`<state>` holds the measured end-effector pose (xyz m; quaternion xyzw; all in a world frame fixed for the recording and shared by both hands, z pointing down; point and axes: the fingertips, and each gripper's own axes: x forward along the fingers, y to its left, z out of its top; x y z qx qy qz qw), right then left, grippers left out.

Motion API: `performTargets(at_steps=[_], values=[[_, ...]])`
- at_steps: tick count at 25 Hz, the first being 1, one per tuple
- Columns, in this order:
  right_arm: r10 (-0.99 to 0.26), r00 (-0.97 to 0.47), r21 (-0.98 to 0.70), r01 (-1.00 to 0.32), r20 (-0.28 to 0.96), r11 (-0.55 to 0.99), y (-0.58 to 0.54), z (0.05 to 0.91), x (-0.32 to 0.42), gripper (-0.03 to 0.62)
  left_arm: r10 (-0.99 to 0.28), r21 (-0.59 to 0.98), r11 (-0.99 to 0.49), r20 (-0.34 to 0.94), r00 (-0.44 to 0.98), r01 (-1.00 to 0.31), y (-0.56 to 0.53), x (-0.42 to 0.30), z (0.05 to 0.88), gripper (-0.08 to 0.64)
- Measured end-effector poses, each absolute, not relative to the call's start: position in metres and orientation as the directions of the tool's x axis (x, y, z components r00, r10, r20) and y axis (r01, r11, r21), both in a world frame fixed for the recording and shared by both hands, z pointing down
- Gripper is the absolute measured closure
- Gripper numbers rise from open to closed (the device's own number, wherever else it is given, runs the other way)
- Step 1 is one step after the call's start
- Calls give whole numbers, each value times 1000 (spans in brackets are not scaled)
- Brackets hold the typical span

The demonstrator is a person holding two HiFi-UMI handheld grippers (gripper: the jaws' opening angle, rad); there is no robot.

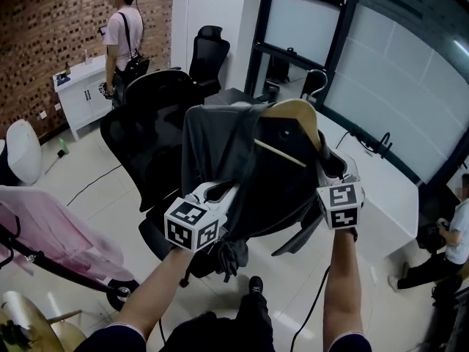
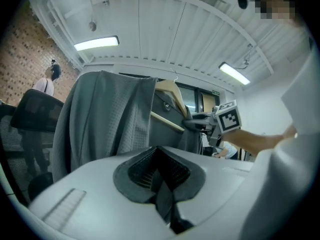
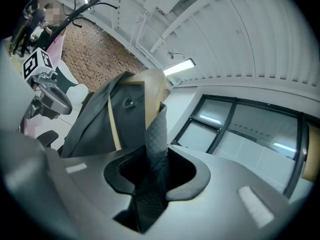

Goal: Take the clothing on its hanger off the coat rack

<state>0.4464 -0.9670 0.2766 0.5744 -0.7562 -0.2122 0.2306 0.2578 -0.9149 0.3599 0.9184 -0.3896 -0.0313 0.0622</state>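
Clothing (image 1: 223,152), a grey garment on a wooden hanger (image 1: 297,116), hangs just ahead of both grippers in the head view, its hook (image 1: 316,79) catching on nothing. The hanger's long axis runs across from the left gripper (image 1: 218,193) up toward the right gripper (image 1: 331,166), which is nearer the wood. Only the left gripper view shows its jaws closed on a thin dark fold of the garment. Only the right gripper view shows those jaws partly closed, pinching quilted cloth directly beneath the hanger's end.
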Motion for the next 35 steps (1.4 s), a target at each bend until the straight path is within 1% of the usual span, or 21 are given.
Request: performTargets(at_steps=[6, 12, 15, 19, 24, 29, 35], values=[[-918, -373, 568, -730, 135, 380, -1039, 294, 401, 485, -824, 167, -556, 13, 566, -814, -961, 218, 372, 548], [-842, -519, 559, -659, 146, 503, -1117, 296, 350, 485, -903, 156, -422, 18, 429, -893, -1008, 188, 369, 548], [-794, -592, 548, -621, 142, 561, -1152, 293, 323, 485, -938, 155, -339, 13, 345, -928, -1025, 173, 366, 548], [-747, -654, 543, -586, 121, 602, -1186, 284, 295, 485, -964, 148, -263, 3, 266, -954, -1044, 155, 361, 548], [-653, -750, 551, -500, 111, 668, -1206, 281, 237, 485, -992, 148, -118, 16, 122, -982, -1044, 118, 359, 548], [-589, -793, 538, -431, 157, 724, -1207, 301, 219, 485, -998, 166, -37, 42, 44, -985, -1038, 107, 370, 548], [-536, -815, 533, -361, 218, 765, -1189, 348, 200, 486, -993, 206, 44, 112, -21, -978, -1009, 95, 412, 548]])
